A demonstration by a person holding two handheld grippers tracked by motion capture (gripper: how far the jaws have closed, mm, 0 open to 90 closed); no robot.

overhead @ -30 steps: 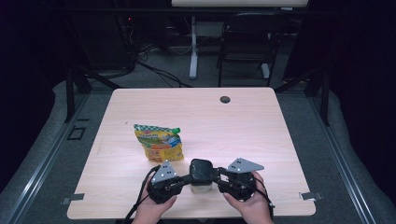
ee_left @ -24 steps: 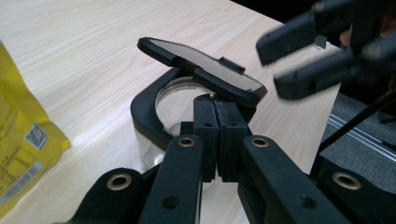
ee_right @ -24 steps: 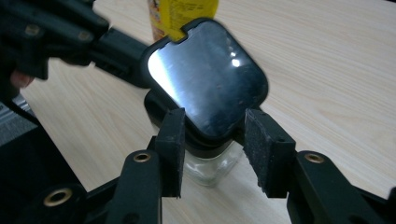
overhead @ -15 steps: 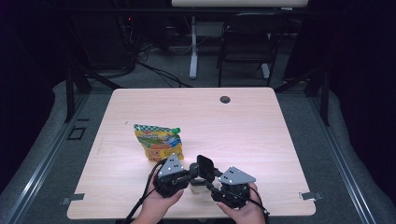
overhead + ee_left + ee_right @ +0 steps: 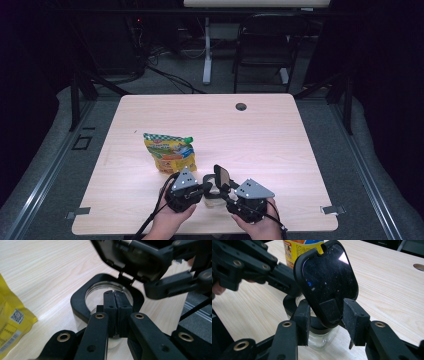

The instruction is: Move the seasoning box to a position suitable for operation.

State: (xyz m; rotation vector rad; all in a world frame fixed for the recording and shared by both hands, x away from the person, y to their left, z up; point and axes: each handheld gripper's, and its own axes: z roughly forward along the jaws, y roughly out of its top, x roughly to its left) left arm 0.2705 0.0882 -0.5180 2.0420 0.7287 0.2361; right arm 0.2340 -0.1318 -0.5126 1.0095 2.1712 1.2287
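Glass jar [image 5: 322, 340] with black collar [image 5: 80, 302] stands on surface [image 5: 280, 130] near front edge, hinged black lid [image 5: 327, 277] flipped upright. Left tool [image 5: 117, 315] pressed together, apparently pinching collar rim. Right tool [image 5: 325, 320] spread wide, just opened further; lid tab [image 5: 329, 310] between pads, untouched. Yellow snack bag [image 5: 170, 152] just behind.
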